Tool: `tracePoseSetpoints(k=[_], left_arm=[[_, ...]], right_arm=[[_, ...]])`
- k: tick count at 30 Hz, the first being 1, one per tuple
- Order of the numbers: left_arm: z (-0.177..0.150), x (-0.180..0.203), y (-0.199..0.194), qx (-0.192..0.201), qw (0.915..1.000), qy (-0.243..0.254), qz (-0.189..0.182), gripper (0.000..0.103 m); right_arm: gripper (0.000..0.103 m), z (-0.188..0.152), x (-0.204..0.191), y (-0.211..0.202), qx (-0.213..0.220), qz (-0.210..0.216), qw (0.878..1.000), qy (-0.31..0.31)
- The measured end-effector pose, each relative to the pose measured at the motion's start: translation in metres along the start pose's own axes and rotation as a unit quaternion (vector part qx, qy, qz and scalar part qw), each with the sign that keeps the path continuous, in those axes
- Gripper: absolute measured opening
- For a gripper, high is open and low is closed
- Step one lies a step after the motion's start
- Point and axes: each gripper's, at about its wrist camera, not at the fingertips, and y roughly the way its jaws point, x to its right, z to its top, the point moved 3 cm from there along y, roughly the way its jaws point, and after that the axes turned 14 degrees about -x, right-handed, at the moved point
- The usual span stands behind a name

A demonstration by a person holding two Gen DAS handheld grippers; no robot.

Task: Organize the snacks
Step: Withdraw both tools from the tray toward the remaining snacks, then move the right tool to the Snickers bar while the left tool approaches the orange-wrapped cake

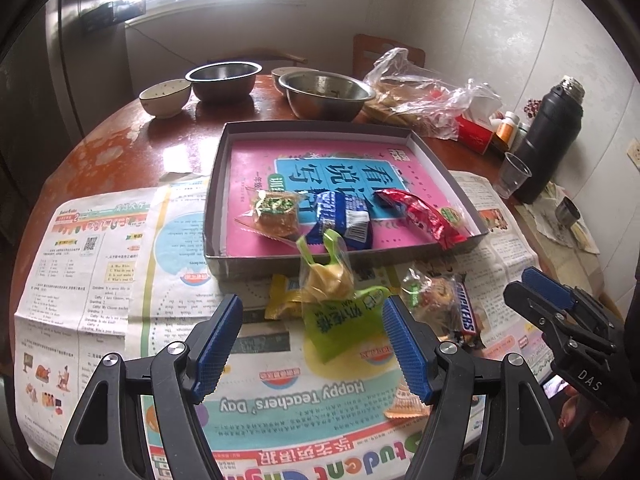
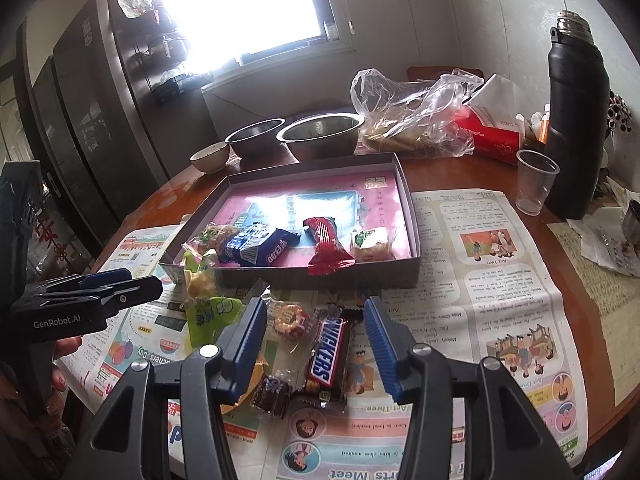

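Note:
A shallow grey box (image 1: pixel 316 127) (image 2: pixel 380 274) lined with a pink book holds a clear-wrapped cake (image 1: pixel 276 212), a blue packet (image 1: pixel 345 218) (image 2: pixel 256 244) and a red packet (image 1: pixel 422 216) (image 2: pixel 326 244). In front of it, loose snacks lie on newspaper. My left gripper (image 1: pixel 312 344) is open, its fingers either side of a green packet (image 1: pixel 340 326) (image 2: pixel 208 316) without touching it. My right gripper (image 2: pixel 316 340) (image 1: pixel 528 284) is open above a Snickers bar (image 2: pixel 328 354) (image 1: pixel 466 314), beside a round clear-wrapped snack (image 2: pixel 290 320). The left gripper (image 2: pixel 140 280) also shows at the left edge of the right wrist view.
Two steel bowls (image 1: pixel 326 94) (image 1: pixel 224 78) and a small ceramic bowl (image 1: pixel 165 98) stand behind the box. At the right are a plastic bag (image 2: pixel 412 116), a red tissue box (image 2: pixel 494 136), a clear cup (image 2: pixel 534 180) and a black flask (image 2: pixel 576 120). A yellow-filled wrapper (image 1: pixel 324 276) leans on the box front.

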Motion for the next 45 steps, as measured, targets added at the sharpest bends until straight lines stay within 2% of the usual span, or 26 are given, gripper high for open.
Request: tracePoseSetpoints(k=[19,45], left_arm=[[-0.022,0.037,0.026,-0.04,0.9978,0.051,-0.017,0.074],[-0.04,0.047,0.057,-0.09,0.9923,0.072,-0.045,0.074]], right_arm=[[0.052,-0.025,0.005,0.001,-0.016,-0.004,1.0,0.008],[0.053,-0.035,0.01,0.031,-0.058,-0.019,0.998,0.017]])
